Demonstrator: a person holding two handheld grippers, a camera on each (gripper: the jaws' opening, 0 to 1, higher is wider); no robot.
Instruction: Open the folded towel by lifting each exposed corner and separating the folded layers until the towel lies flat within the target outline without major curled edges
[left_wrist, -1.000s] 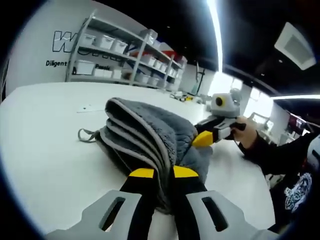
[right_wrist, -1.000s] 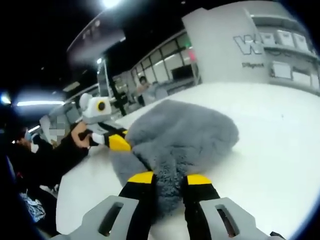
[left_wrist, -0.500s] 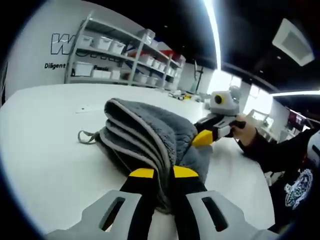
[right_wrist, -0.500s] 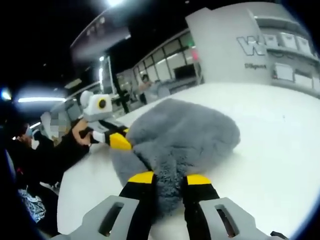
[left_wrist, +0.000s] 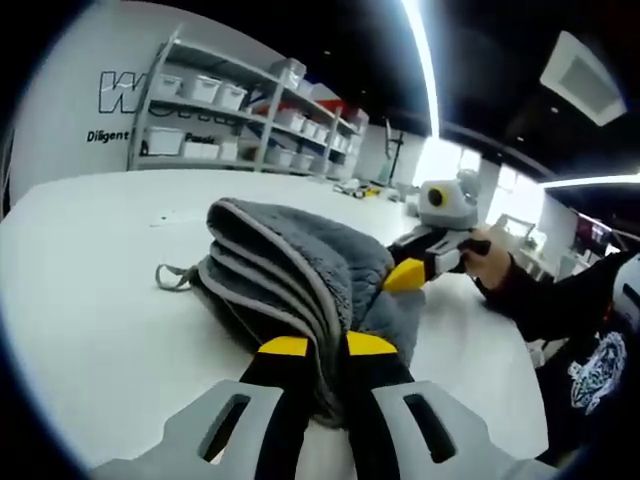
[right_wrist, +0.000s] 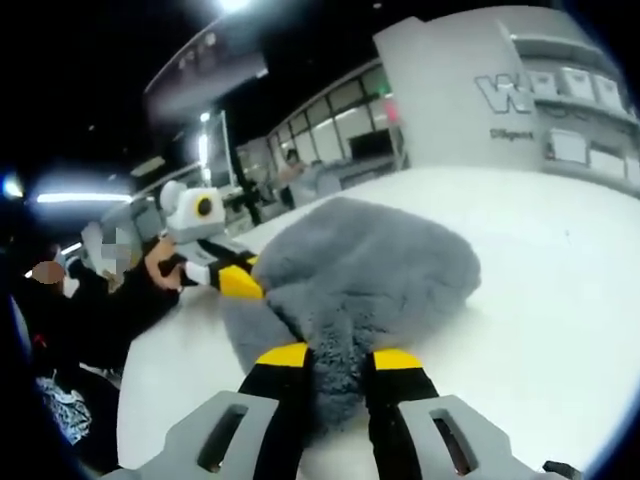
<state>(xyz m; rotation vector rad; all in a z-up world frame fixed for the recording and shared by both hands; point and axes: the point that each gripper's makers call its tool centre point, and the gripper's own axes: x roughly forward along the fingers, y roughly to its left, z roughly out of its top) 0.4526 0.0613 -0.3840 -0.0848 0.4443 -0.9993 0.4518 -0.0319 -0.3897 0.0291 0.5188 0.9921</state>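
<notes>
1. Towel (left_wrist: 290, 270), grey and folded in layers, is bunched on the white table (left_wrist: 90, 300), well in from its edges.
2. Left claw (left_wrist: 328, 346) is clenched on one towel end.
3. Right claw (right_wrist: 335, 356) is clenched on the opposite end.

The grey towel (left_wrist: 300, 270) on the white table (left_wrist: 90, 300) is seen close up from opposite ends: the left gripper view is aimed along its own jaws toward the shelving (left_wrist: 250, 110), the right gripper view toward distant windows (right_wrist: 340, 135). Towel and table are shared by both.
</notes>
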